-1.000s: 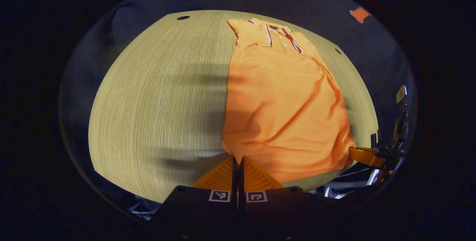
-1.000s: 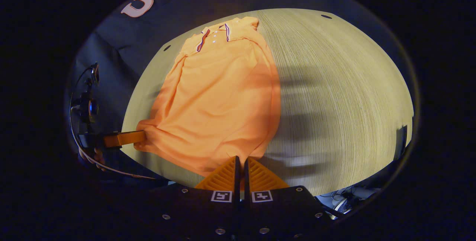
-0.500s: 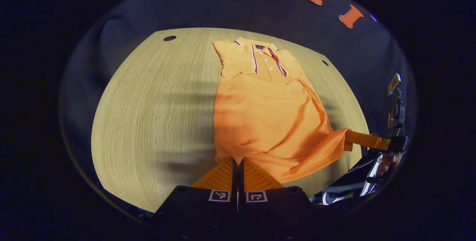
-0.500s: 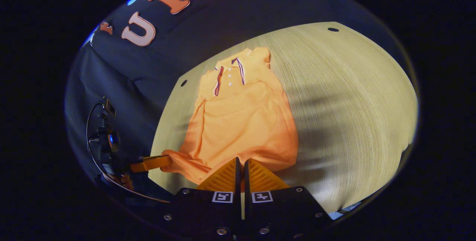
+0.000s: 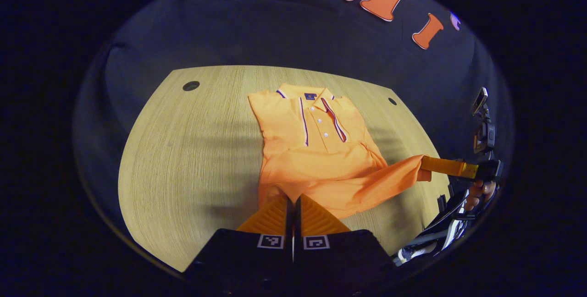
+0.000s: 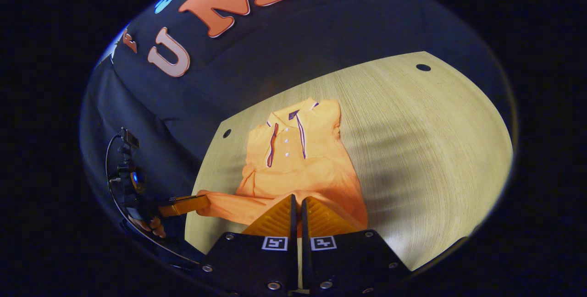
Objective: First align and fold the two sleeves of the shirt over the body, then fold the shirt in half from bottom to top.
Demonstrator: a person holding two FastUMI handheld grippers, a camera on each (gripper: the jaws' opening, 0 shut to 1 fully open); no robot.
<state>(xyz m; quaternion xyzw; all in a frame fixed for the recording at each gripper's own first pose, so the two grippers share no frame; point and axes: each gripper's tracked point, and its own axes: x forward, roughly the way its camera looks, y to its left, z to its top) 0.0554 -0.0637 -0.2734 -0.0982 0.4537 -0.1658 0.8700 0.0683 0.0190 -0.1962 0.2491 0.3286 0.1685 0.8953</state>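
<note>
In the left gripper view, an orange polo shirt (image 5: 316, 150) lies on the wooden counter (image 5: 192, 159), collar toward the far edge, its placket with white buttons facing up. The left hand-held gripper (image 5: 292, 200) sits at the bottom of the view with its fingers pressed together on the shirt's bottom hem, which is lifted off the counter. To the right, the right hand-held gripper (image 5: 426, 165) pinches the other corner of the hem, and the cloth stretches in a raised band between the two. A hand (image 5: 477, 191) grips that tool at the counter's near right edge.

In the right gripper view, the same shirt (image 6: 293, 159) rests on the counter (image 6: 422, 150), collar away from the camera. The right hand-held gripper (image 6: 296, 198) shows its fingers closed narrow on the hem right in front of the lens. At the left, the left hand-held gripper (image 6: 204, 201) clamps the far hem corner, held by a hand (image 6: 156, 228) beyond the counter's edge.
</note>
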